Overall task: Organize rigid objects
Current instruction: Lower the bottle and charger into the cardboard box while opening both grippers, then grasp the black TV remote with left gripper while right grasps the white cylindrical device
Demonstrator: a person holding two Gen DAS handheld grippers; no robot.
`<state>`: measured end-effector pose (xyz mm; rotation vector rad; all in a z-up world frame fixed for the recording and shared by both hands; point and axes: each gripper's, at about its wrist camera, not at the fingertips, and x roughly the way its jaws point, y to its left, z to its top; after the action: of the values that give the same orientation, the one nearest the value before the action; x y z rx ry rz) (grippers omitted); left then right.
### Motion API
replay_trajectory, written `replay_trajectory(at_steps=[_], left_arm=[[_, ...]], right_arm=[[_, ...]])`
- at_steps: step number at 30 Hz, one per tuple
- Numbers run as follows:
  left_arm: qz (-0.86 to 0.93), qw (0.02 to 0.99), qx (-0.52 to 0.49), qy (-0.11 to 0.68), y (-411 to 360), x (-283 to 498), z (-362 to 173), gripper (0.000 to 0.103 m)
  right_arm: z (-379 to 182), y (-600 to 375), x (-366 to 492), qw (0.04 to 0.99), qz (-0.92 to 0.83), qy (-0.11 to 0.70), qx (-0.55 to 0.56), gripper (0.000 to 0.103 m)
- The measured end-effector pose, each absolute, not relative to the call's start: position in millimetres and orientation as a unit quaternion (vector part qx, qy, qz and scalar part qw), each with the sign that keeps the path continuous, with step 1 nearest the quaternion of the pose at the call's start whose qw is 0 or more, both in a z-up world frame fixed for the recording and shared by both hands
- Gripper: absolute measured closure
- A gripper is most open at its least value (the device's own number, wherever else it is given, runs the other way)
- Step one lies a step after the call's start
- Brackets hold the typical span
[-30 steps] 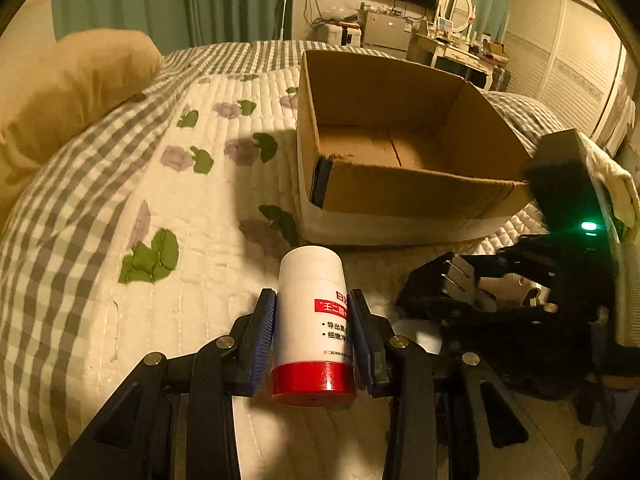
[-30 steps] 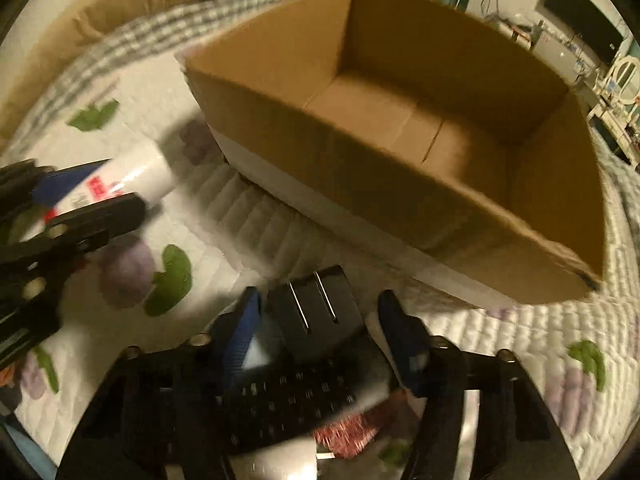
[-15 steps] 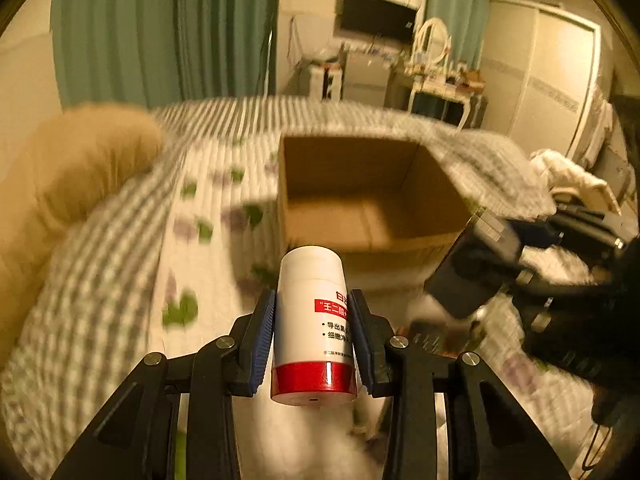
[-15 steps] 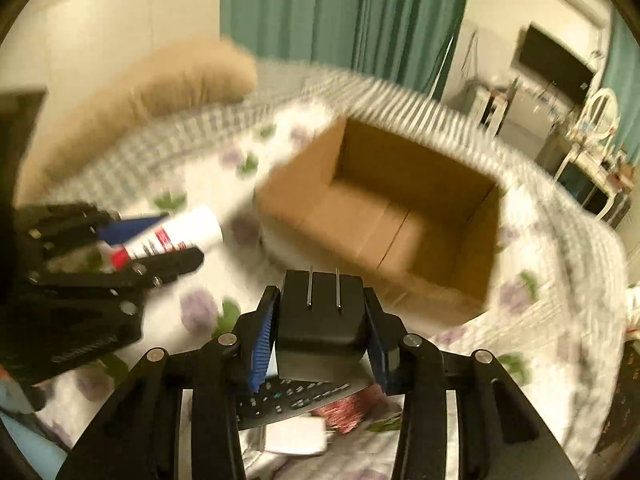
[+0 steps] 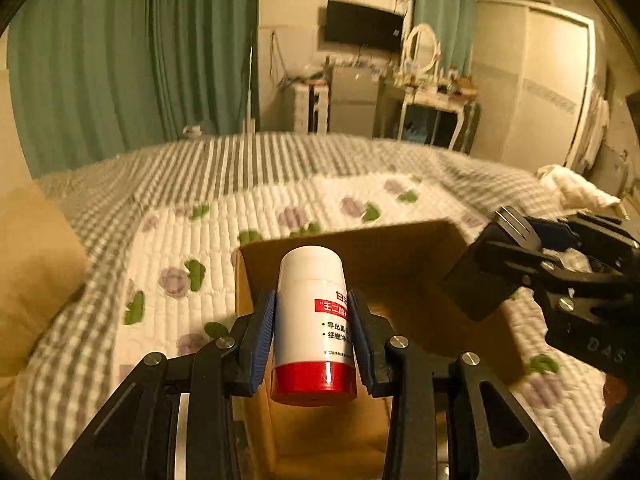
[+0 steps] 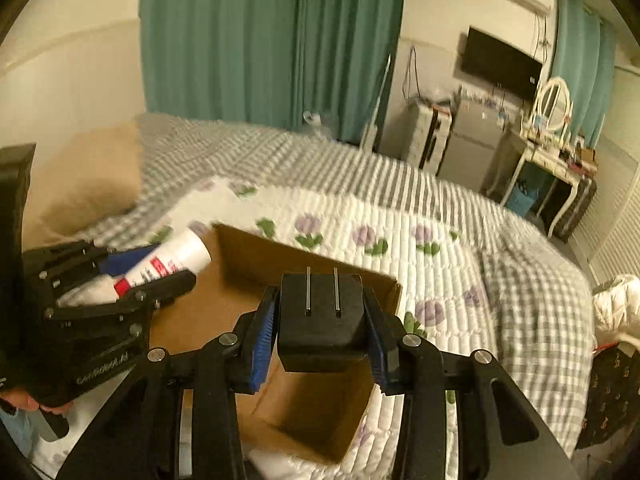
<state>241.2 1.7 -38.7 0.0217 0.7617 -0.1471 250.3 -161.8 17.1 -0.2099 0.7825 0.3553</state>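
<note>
My left gripper (image 5: 312,316) is shut on a white bottle with a red cap (image 5: 312,320) and holds it above the open cardboard box (image 5: 400,256). My right gripper (image 6: 322,320) is shut on a black plug adapter (image 6: 322,320) with two metal prongs, held above the same box (image 6: 320,412). In the left wrist view the right gripper and the adapter (image 5: 492,272) hang at the right, over the box's right side. In the right wrist view the left gripper with the bottle (image 6: 168,260) is at the left, over the box's left edge.
The box sits on a bed with a white flowered quilt (image 5: 192,248) and a grey checked blanket (image 6: 540,300). A tan pillow (image 5: 32,264) lies at the left. Green curtains, a desk and a wardrobe stand beyond the bed.
Both grippers have risen from the quilt and moved forward over the box, each still holding its object. The views now look across the room instead of down at the bed.
</note>
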Motion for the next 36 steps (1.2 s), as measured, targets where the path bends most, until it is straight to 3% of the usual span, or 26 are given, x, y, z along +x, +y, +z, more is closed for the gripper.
replay_trajectory(at_steps=[6, 8, 9, 10, 11, 15, 19, 26, 36], left_arm=[[-0.077, 0.918, 0.013, 0.39, -1, 252, -62, 0.066], [-0.074, 0.917, 0.017, 0.392, -4, 252, -63, 0.061], [-0.07, 0.918, 0.017, 0.389, -5, 251, -61, 0.049], [-0.066, 0.92, 0.016, 0.385, -5, 249, -58, 0.037], [-0.064, 0.921, 0.015, 0.383, -5, 246, -55, 0.032], [-0.055, 0.921, 0.014, 0.386, -6, 220, -39, 0.031], [-0.038, 0.921, 0.018, 0.388, -6, 184, -30, 0.018], [-0.022, 0.917, 0.011, 0.399, -5, 115, -44, 0.018], [-0.064, 0.877, 0.003, 0.475, -29, 76, -114, 0.018]], right_arm=[[-26, -160, 275, 0.892, 0.182, 0.404, -0.091, 0.064], [-27, -162, 273, 0.893, 0.19, 0.398, -0.085, 0.064], [-22, -164, 270, 0.899, 0.191, 0.386, -0.08, 0.06], [-15, -167, 269, 0.905, 0.186, 0.377, -0.074, 0.044], [-7, -172, 267, 0.908, 0.184, 0.371, -0.066, 0.035], [27, -188, 250, 0.913, 0.187, 0.358, -0.056, 0.035], [50, -201, 215, 0.913, 0.194, 0.349, -0.084, 0.028], [48, -213, 141, 0.89, 0.222, 0.367, -0.154, 0.028], [-33, -220, 103, 0.839, 0.244, 0.446, -0.195, 0.028]])
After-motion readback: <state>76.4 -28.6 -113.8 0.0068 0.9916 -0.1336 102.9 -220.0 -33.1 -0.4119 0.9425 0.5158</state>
